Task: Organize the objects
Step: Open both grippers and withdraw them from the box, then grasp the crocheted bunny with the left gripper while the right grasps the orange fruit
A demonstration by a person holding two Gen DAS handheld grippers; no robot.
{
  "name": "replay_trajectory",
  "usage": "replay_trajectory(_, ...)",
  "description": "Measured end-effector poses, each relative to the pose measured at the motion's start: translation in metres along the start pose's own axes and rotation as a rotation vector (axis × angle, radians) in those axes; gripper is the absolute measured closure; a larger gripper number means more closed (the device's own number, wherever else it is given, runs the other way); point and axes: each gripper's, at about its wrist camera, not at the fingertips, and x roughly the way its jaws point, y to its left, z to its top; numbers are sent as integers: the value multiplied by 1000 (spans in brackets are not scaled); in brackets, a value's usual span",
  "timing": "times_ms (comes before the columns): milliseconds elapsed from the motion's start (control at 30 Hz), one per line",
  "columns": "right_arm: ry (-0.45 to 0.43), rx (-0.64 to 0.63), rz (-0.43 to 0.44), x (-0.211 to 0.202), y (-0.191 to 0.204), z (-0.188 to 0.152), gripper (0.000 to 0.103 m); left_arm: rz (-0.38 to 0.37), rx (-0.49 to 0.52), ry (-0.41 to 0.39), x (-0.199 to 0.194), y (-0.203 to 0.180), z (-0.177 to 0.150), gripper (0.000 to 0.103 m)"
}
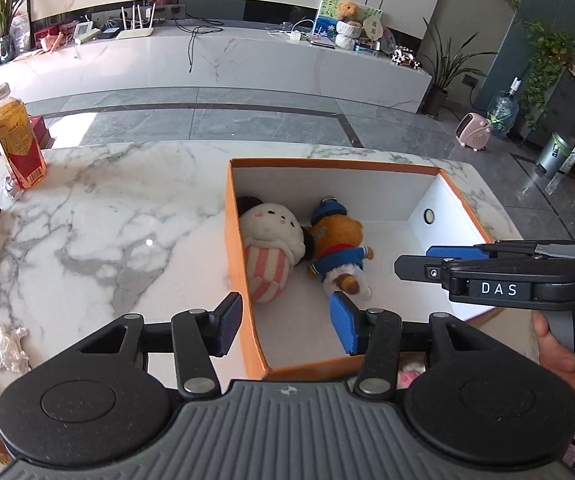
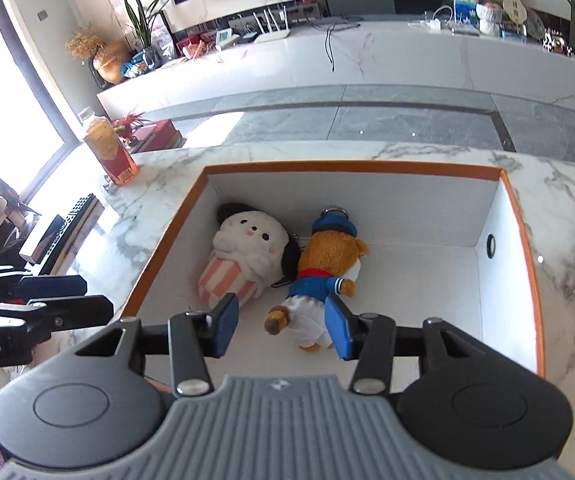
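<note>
Your left gripper (image 1: 287,324) hangs spread and empty over the orange box's (image 1: 236,240) near left wall. Your right gripper (image 2: 281,326), also spread, holds nothing above the sailor bear (image 2: 327,272), which lies beside the white plush (image 2: 247,256) at the box's left end.

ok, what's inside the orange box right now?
Two plush toys lie side by side in the orange box: a white dog plush in a pink-striped cup and a brown bear in blue sailor clothes. The box's near corner is hidden behind the gripper body.
</note>
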Motion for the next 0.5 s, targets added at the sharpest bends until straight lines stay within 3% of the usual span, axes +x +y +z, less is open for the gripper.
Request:
replay_trajectory(233, -76, -43, -39, -58, 5, -46, 54, -83, 49, -13, -23, -14, -44, 47)
replay_trajectory(500, -23, -18, -85, -71, -3, -114, 55, -146, 73, 29, -14, -30, -101, 47)
